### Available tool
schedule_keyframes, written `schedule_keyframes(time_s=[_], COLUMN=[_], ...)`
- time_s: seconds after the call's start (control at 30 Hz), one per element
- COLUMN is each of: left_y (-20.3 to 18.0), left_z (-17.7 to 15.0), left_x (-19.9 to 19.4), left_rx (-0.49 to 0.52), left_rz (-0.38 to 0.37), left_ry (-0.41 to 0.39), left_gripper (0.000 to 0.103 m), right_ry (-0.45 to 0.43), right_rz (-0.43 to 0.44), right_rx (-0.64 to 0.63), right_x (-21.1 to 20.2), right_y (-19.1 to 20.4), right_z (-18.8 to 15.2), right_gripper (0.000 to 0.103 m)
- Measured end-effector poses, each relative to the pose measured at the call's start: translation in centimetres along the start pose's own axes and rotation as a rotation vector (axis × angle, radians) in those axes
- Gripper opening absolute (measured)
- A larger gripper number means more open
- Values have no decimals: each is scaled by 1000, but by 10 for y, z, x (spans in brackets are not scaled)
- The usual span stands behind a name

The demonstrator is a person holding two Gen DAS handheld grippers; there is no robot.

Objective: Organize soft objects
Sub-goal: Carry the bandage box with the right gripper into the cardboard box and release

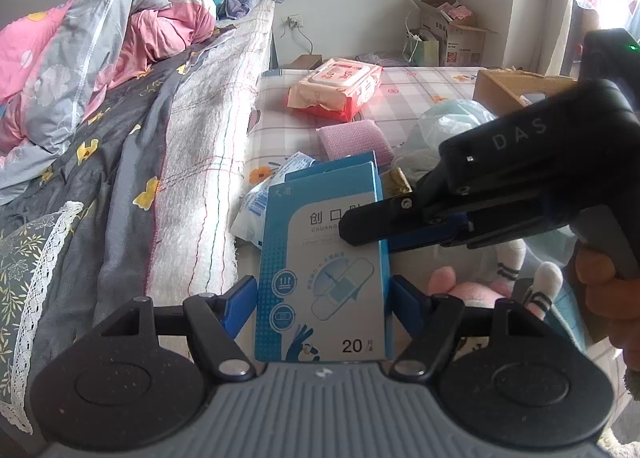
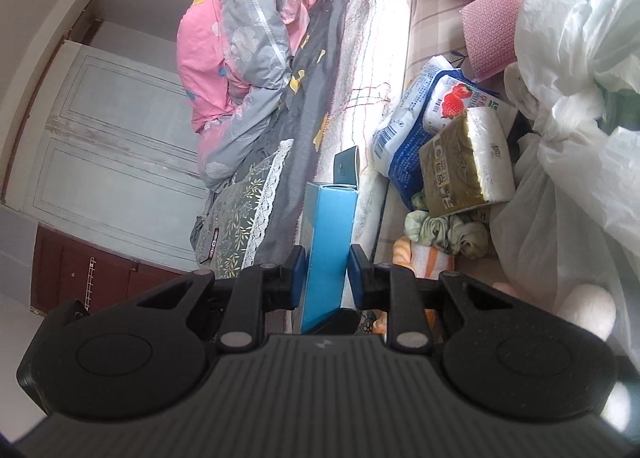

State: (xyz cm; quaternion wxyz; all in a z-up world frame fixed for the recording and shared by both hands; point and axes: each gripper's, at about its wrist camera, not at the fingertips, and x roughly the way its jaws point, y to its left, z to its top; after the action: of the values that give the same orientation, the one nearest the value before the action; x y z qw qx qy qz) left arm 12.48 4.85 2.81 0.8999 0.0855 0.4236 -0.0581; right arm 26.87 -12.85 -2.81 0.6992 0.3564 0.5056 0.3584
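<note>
A blue and white box of plasters [image 1: 324, 274] stands upright between the fingers of my left gripper [image 1: 323, 296], which is shut on its two side edges. My right gripper [image 2: 326, 272] comes in from the right in the left wrist view [image 1: 362, 228] and is shut on the same box [image 2: 328, 246] across its front and back faces. A pink sponge [image 1: 354, 140], a pack of wet wipes [image 1: 338, 88], a strawberry tissue pack [image 2: 420, 118], an olive tissue pack [image 2: 466, 162] and rolled green cloth [image 2: 444, 232] lie on the checked table [image 1: 416, 86].
A bed with a grey and pink quilt [image 1: 100, 70] runs along the left. A large white plastic bag [image 2: 572, 98] fills the right. A pink plush toy [image 1: 476, 290] lies below the box. Cardboard boxes [image 1: 452, 30] stand in the far corner.
</note>
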Motion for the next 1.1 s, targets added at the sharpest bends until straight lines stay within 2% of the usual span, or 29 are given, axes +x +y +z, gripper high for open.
schedule_keyframes(time_s=[0.2,0.37,0.5,0.73,0.83,0.93,1.0,1.1], left_y=[-20,-56,-104,-199,-230,-241,-239,-228], left_z=[15,42,72,128,145,153,155,156], left_x=[-18,-23,-14,33,54,71,78,84], left_rx=[19,73,136,199,222,222,209,183], left_rz=[-22,-94,-176,-343,-386,-409,-405,-354], left_ry=[-45,-99,-131,-120,-102,-85,-80,-79], left_gripper=[73,73,73,73,74,74,75,75], right_ry=[-50,-142,-228,-355,-369,-354,-335,-294], right_rz=[31,36,11,-109,-150,-183,-209,-292], right_rx=[-27,-43,-38,31,62,91,104,99], right_x=[-33,-89,-146,-250,-281,-300,-304,-301], right_y=[9,8,-5,-60,-87,-118,-136,-160], right_z=[-2,2,12,50,70,93,108,131], right_gripper=[21,20,19,19,19,19,19,19])
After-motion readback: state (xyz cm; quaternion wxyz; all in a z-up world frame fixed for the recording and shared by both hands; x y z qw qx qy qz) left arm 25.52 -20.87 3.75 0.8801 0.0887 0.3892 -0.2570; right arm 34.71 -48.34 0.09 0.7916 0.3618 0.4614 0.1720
